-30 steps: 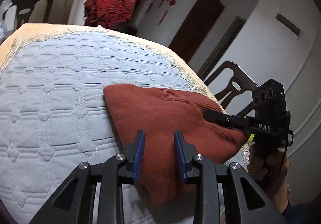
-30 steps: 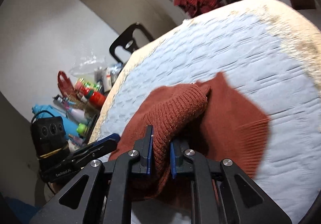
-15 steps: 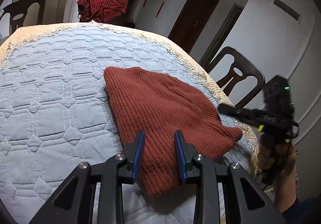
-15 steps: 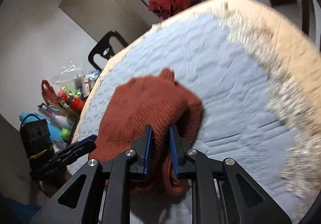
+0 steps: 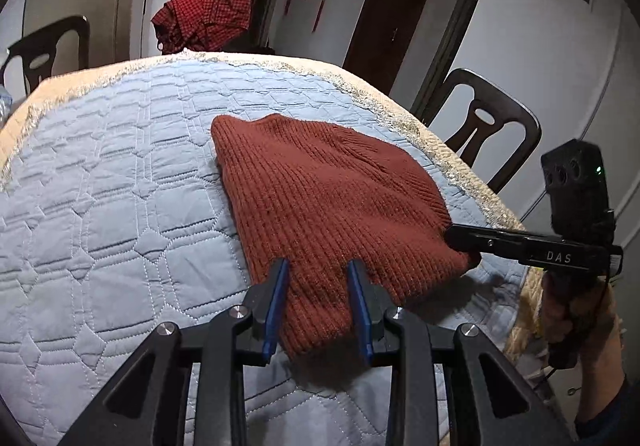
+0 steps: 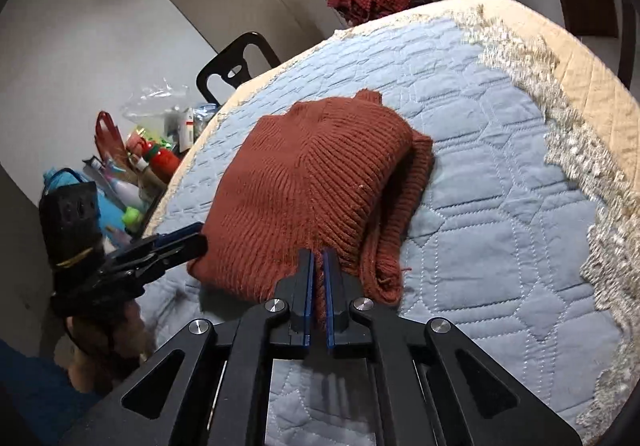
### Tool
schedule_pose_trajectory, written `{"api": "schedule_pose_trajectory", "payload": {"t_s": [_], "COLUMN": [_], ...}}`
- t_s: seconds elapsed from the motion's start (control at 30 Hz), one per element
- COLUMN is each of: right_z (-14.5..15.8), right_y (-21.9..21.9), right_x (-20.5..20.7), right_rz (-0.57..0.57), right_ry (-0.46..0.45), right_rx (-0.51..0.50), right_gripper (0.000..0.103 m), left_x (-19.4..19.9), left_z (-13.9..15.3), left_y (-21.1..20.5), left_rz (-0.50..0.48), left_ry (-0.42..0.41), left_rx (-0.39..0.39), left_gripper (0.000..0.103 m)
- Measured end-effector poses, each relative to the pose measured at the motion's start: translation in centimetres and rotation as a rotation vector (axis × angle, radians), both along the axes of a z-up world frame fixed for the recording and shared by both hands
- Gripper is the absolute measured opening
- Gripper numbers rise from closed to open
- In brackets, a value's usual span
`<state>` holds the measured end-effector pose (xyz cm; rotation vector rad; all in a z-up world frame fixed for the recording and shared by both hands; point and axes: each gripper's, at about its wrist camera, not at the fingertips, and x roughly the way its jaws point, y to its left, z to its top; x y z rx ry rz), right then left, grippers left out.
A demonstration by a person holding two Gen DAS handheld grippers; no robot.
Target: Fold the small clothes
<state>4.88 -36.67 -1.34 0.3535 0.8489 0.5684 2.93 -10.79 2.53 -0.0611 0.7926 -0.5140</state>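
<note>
A rust-red knitted sweater [image 5: 328,202] lies folded on the blue quilted table cover [image 5: 100,214]; it also shows in the right wrist view [image 6: 312,182]. My left gripper [image 5: 318,278] is open, its blue pads either side of the sweater's near edge. My right gripper [image 6: 318,266] is shut on the sweater's near hem, and it shows from the side at the sweater's right edge in the left wrist view [image 5: 456,236]. The left gripper shows at the sweater's left edge in the right wrist view [image 6: 192,238].
A red checked cloth [image 5: 204,20] hangs on a chair beyond the table. Dark chairs [image 5: 484,126] stand at the right and far left [image 5: 44,50]. Bottles and bags [image 6: 148,158] crowd the floor left of the table. The cover's beige fringe [image 6: 580,150] marks the table edge.
My right gripper has carried the sweater's lifted part over and laid it down, so the sweater now lies folded flat. My left gripper stayed open at the near edge.
</note>
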Motion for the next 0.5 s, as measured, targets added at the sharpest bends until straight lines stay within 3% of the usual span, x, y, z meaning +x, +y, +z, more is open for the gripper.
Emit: {"api": "schedule_pose_trajectory", "payload": {"t_s": [0.27, 0.5], "right_z": [2.1, 2.8], "right_y": [-0.3, 0.1], "right_x": [-0.3, 2.6], "right_rz": [-0.02, -0.065], "right_ry": [-0.044, -0.065], "right_rx": [0.017, 0.03], "right_gripper": [0.006, 0.006], "left_x": [0.4, 2.7], "left_z": [1.3, 2.5], "left_y": [-0.1, -1.0], "left_rz": [0.028, 0.064], "left_ry": [0.009, -0.035], "left_rx": [0.018, 0.049], "left_gripper": [0.033, 0.033]}}
